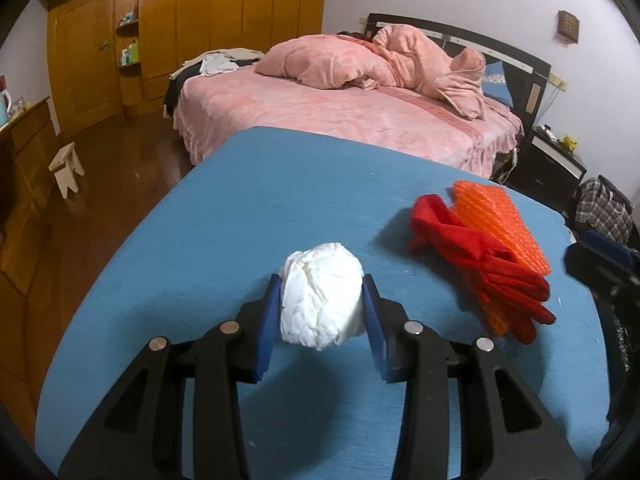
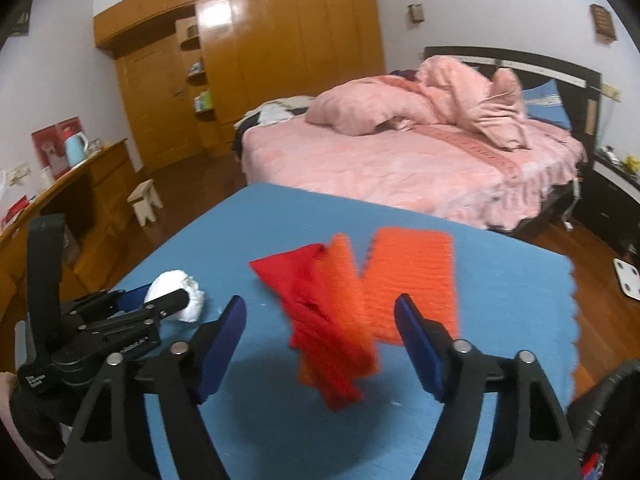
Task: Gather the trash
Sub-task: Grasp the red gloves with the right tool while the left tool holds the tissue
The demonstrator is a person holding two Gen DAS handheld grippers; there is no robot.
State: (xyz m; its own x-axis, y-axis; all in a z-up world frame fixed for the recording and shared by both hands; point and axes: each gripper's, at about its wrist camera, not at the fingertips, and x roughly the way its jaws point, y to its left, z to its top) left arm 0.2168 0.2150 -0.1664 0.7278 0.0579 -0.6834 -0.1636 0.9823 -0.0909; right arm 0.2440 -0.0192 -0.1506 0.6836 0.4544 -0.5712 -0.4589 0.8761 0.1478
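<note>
A crumpled white paper ball (image 1: pixel 320 308) sits between the blue pads of my left gripper (image 1: pixel 322 280), which is shut on it just above the blue table cover (image 1: pixel 240 200); the ball (image 2: pixel 192 304) also shows at the left of the right wrist view. A red cloth (image 2: pixel 316 320) lies over an orange netted sheet (image 2: pixel 412 280) on the table. My right gripper (image 2: pixel 320 304) stands open around them, its pads clear of both sides. In the left wrist view the red cloth (image 1: pixel 472 256) and orange sheet (image 1: pixel 496 216) lie to the right.
Beyond the table stands a bed with pink bedding (image 2: pixel 380 160) and a wooden wardrobe (image 2: pixel 260 40). A small stool (image 2: pixel 146 200) and a dresser with a kettle (image 2: pixel 76 148) are at the left. A black bag (image 2: pixel 608 420) sits at the lower right.
</note>
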